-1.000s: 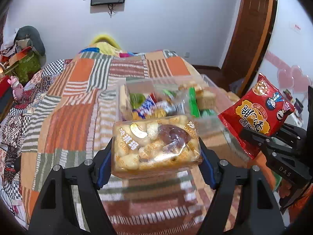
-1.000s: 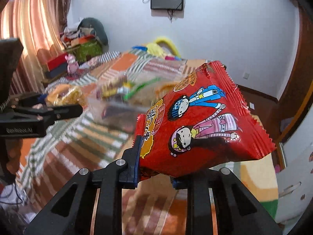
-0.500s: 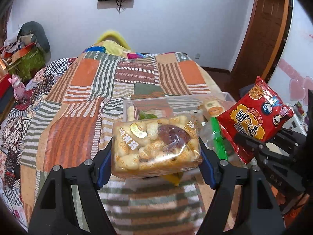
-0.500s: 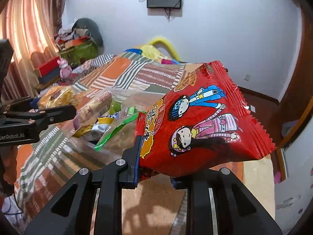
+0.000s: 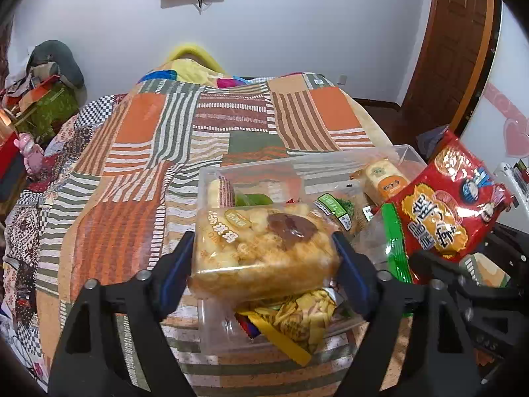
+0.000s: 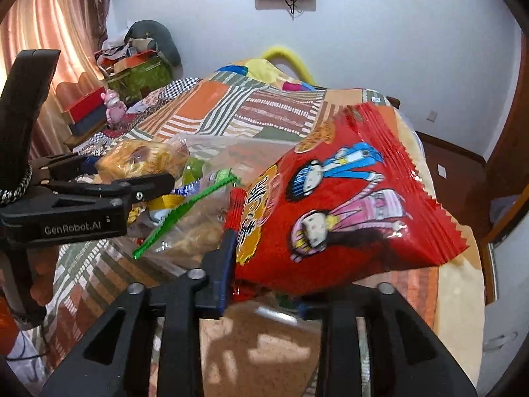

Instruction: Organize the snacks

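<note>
Spreading over the clear plastic bin [image 5: 408,152], both sets of jaws have just been opening with a packet between them. Inside the left gripper [image 5: 264,261] the clear pack of puffed rice cakes [image 5: 261,248] has tilted, its near end sagging; the blue pads stand close on either side, and whether they press it cannot be told. Between the jaws of the right gripper [image 6: 264,284] sits the red snack bag [image 6: 344,198]: the left pad lies against its seam, while the right pad appears to have drawn away beneath it, so the bag looks freed.

Directly below the left jaws, the bin already holds a yellow chip packet [image 5: 297,317], a green-edged clear bag [image 6: 185,211] and a wrapped cake [image 5: 385,178]. Beyond it stretches the patchwork bedspread [image 5: 139,152], with no loose snacks visible on it.

By this judgement the sorting is far along: two packets remain to drop in, and both hang right over the bin.
</note>
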A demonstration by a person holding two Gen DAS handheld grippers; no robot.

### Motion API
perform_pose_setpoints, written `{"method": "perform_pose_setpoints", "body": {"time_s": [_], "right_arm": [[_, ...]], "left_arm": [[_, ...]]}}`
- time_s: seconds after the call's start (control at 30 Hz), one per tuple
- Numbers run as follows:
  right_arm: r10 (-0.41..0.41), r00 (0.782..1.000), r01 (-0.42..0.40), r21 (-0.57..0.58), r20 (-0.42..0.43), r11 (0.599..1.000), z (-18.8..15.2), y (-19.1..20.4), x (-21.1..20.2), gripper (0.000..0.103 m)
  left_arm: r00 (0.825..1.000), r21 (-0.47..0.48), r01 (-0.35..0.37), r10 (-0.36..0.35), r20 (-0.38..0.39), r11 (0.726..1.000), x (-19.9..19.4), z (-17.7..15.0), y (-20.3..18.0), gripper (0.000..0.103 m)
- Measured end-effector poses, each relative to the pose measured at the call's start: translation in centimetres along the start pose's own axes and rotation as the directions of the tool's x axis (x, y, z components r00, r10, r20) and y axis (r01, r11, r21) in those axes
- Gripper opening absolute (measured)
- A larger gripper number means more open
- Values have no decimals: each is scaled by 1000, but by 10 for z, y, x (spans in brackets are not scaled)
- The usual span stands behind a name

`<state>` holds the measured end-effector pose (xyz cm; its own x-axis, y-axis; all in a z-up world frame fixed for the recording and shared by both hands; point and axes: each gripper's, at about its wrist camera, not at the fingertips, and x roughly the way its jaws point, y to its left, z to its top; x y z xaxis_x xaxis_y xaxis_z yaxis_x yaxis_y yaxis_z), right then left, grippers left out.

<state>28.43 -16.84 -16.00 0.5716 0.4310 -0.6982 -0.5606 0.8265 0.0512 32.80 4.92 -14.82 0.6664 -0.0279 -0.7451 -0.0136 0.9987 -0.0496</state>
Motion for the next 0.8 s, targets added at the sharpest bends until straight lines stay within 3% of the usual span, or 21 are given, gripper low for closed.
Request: {"method": "perform_pose_setpoints", "body": {"time_s": [0.07,0.1,0.5,0.63,0.8], "right_arm": [[-3,1000,3,6,1,1000,-2,-1,-4,55],[3,1000,-3,9,1,1000,-3,-2,-6,57],[9,1000,-10,25,24,1000,-9,-8,-45,58],[1,996,-4,30,92,1000,-6,-7,-76,58],[-15,977,8,32,215,999,5,4,-120,58]], "left_arm": [[1000,0,4,-4,9,1000,-6,-1,0,86],[1000,2,6,-6,10,1000,-9,-1,-1,87],[991,10,33,-34,127,999,-83,-11,-6,88],[976,7,46,-47,211,999,-125,-12,-8,88],[942,-8,56,-50,332,998,-184,-17,-10,88]]}}
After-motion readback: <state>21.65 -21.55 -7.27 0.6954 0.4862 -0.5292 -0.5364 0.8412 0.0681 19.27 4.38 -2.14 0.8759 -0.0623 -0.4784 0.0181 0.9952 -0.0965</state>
